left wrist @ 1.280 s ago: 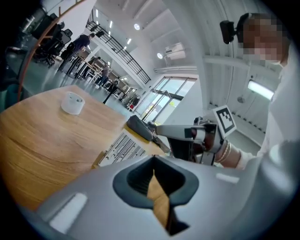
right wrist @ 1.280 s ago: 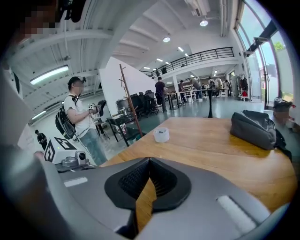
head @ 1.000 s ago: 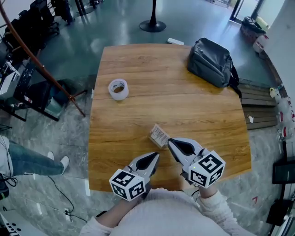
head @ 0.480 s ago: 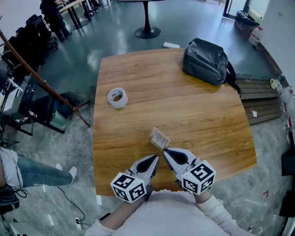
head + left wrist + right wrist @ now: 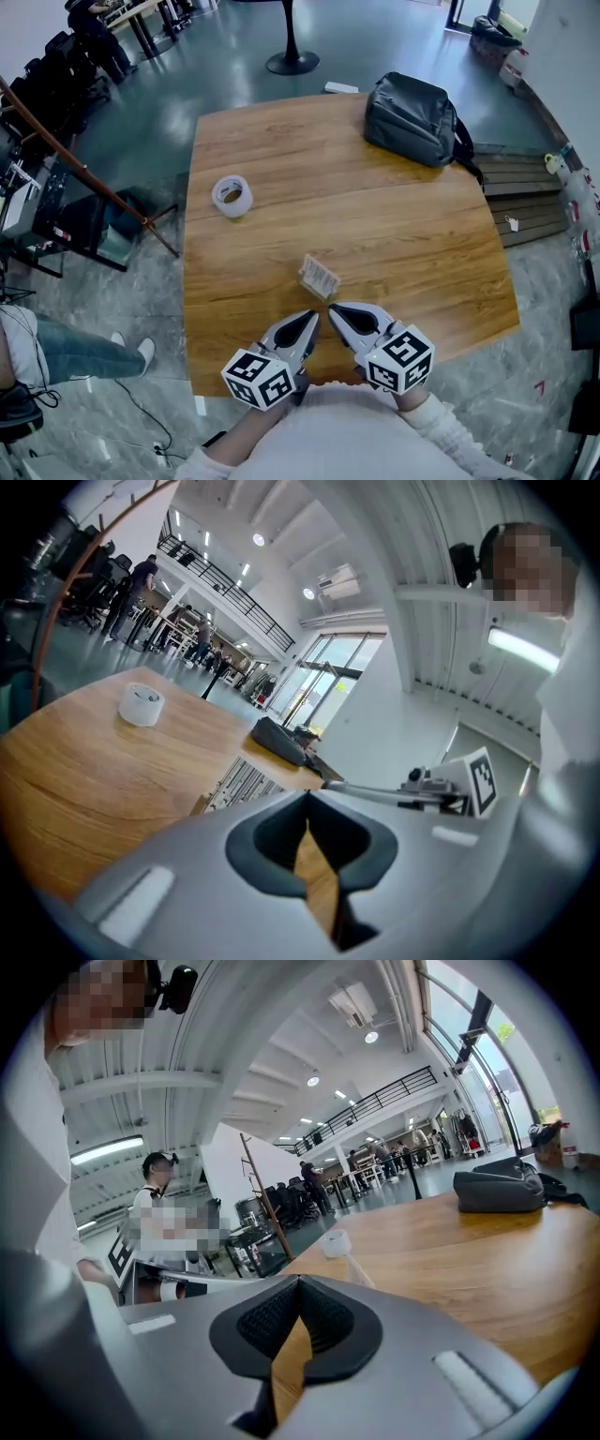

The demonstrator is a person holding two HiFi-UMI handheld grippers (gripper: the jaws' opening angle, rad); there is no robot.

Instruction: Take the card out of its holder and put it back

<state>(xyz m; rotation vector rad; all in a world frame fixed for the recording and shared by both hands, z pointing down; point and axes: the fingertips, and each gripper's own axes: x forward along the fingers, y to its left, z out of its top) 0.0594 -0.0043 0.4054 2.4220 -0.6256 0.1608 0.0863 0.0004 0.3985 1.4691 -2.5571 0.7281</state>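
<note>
A roll of tape [image 5: 231, 195] lies near the desk's [image 5: 394, 225] left edge; a dark bag [image 5: 412, 117] sits at its far right corner.

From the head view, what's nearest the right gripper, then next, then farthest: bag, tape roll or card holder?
1. Card holder, just in front of the right gripper.
2. Tape roll, farther off to the left.
3. Bag, far away on the right.

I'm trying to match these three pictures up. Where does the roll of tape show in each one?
Head view: the roll of tape lies left of centre on the table.
Left gripper view: the roll of tape sits upper left.
Right gripper view: the roll of tape is small, near centre.
Shared landmark: the dark bag, in all three.
</note>
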